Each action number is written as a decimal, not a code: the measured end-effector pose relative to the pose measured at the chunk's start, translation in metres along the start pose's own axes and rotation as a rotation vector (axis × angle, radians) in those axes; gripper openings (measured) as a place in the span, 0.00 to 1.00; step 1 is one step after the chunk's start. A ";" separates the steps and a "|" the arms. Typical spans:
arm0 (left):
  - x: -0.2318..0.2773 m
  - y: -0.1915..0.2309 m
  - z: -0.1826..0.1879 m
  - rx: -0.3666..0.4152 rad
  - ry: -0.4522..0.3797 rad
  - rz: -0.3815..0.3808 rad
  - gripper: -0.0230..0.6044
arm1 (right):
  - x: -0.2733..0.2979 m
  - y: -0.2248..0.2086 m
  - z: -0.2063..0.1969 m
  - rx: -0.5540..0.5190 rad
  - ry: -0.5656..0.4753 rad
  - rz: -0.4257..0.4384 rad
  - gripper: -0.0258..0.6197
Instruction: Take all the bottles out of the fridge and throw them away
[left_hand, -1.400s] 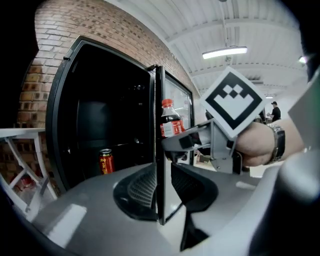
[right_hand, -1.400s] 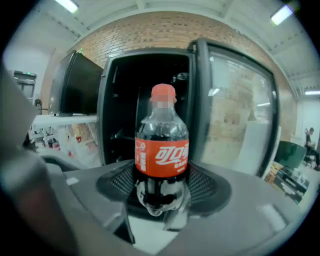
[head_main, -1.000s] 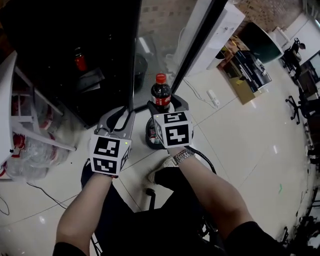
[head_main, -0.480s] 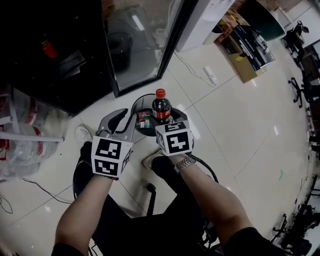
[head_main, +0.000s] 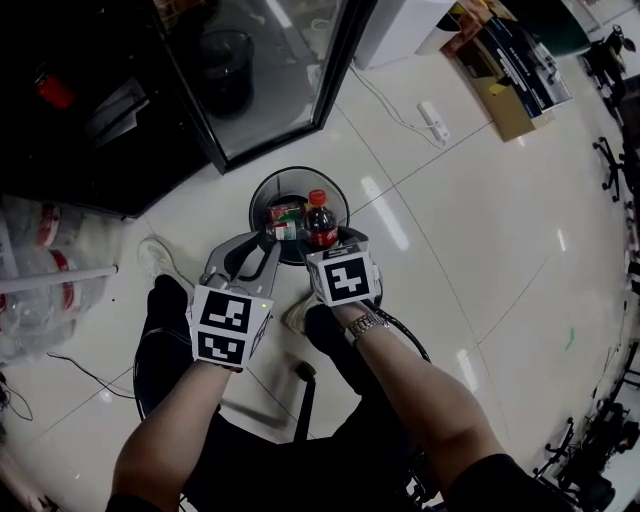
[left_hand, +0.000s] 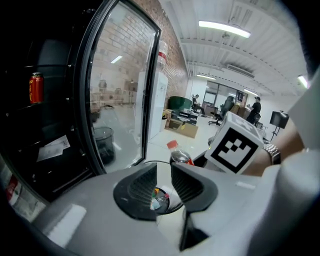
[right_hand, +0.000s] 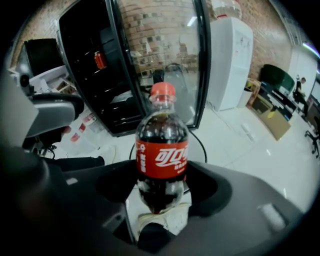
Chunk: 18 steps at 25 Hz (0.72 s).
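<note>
My right gripper (head_main: 323, 240) is shut on a cola bottle (head_main: 320, 218) with a red cap and red label, held upright just above the near rim of a round black bin (head_main: 262, 195). The bin holds some rubbish. In the right gripper view the bottle (right_hand: 162, 155) stands between both jaws. Beside it on the left, my left gripper (head_main: 247, 258) holds nothing; its pads (left_hand: 142, 185) stand a narrow gap apart with the bin (left_hand: 161, 198) showing through. The black fridge (head_main: 90, 130) stands open at upper left, with a red can (head_main: 52, 90) on a shelf.
The fridge's glass door (head_main: 275, 70) stands open behind the bin, and a second dark bin (head_main: 225, 70) shows through it. A wrapped pack of bottles (head_main: 40, 290) lies at left. A power strip (head_main: 432, 120) and a cardboard box (head_main: 505, 70) lie further off. My feet (head_main: 160, 262) flank the bin.
Both grippers have come down and away from the fridge. The bottle in the right gripper now hangs over the bin's near rim. The left gripper came along beside it.
</note>
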<state>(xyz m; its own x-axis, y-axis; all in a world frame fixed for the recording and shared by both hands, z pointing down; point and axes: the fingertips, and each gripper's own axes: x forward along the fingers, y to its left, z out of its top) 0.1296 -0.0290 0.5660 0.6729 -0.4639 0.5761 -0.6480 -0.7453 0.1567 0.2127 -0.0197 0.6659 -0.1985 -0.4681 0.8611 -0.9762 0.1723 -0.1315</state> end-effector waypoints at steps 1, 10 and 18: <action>0.004 -0.001 -0.003 -0.002 0.010 -0.005 0.18 | 0.006 -0.002 -0.003 0.008 0.011 0.003 0.51; 0.015 0.009 -0.018 -0.013 0.046 -0.002 0.18 | 0.029 -0.018 -0.003 0.049 -0.002 -0.040 0.50; -0.002 0.014 -0.008 -0.007 0.019 0.022 0.18 | 0.013 -0.010 0.010 0.038 -0.048 -0.037 0.47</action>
<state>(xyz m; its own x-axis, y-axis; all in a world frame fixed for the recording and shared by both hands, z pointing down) 0.1163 -0.0346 0.5736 0.6512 -0.4711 0.5949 -0.6655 -0.7313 0.1494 0.2192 -0.0367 0.6737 -0.1657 -0.5145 0.8413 -0.9853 0.1216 -0.1197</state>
